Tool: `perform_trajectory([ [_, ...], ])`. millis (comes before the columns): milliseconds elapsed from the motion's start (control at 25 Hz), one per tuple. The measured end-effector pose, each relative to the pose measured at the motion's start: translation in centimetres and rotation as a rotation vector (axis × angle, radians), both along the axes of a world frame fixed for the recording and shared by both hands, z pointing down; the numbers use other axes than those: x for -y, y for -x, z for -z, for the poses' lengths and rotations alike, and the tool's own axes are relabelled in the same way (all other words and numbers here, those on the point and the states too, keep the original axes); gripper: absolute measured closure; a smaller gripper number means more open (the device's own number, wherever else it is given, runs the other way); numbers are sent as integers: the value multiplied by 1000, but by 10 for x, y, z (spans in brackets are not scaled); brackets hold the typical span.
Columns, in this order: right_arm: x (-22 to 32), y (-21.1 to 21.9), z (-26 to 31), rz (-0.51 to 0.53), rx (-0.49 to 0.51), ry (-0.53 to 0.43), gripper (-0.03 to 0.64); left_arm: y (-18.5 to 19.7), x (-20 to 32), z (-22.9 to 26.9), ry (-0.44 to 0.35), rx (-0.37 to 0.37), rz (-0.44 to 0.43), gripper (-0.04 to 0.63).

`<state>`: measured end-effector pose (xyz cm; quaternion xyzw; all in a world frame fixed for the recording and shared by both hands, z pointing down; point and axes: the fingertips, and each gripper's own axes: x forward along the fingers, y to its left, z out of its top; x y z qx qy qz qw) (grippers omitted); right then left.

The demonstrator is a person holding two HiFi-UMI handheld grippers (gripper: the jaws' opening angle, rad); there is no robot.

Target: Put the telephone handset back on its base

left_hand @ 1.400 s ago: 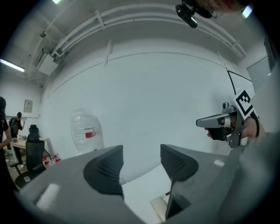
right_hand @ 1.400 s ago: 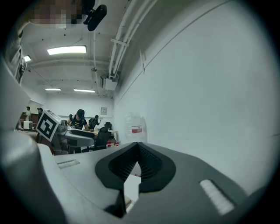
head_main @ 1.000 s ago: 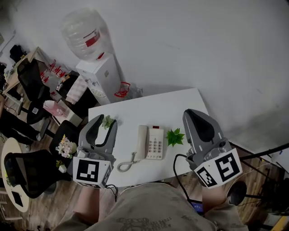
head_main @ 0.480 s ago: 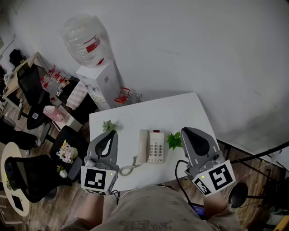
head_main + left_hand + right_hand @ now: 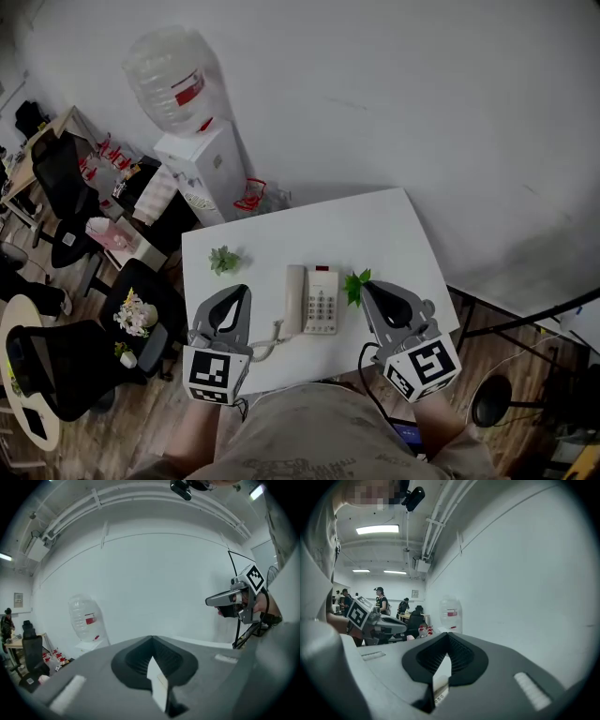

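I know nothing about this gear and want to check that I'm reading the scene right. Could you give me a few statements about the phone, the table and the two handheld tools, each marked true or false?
1. The handset lies on the telephone base. True.
2. The left gripper grips the handset. False: its jaws are together on nothing, and it is to the left of the phone.
3. Two small green plants stand on the white table. True.
4. The water dispenser stands on the table. False: it stands on the floor, beyond the table's far left corner.
5. The right gripper has its jaws wide apart. False: they are together, with nothing between them.
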<state>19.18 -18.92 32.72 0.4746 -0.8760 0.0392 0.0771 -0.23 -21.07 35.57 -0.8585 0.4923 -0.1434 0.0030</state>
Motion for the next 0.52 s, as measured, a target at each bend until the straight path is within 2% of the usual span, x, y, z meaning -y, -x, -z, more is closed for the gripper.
perform_trajectory([
  [240, 10, -14, 0, -35, 19, 9, 589, 6, 1, 5, -7, -1, 9, 594],
  [520, 15, -6, 1, -16, 63, 24, 589, 5, 2, 18, -22, -23, 10, 594],
])
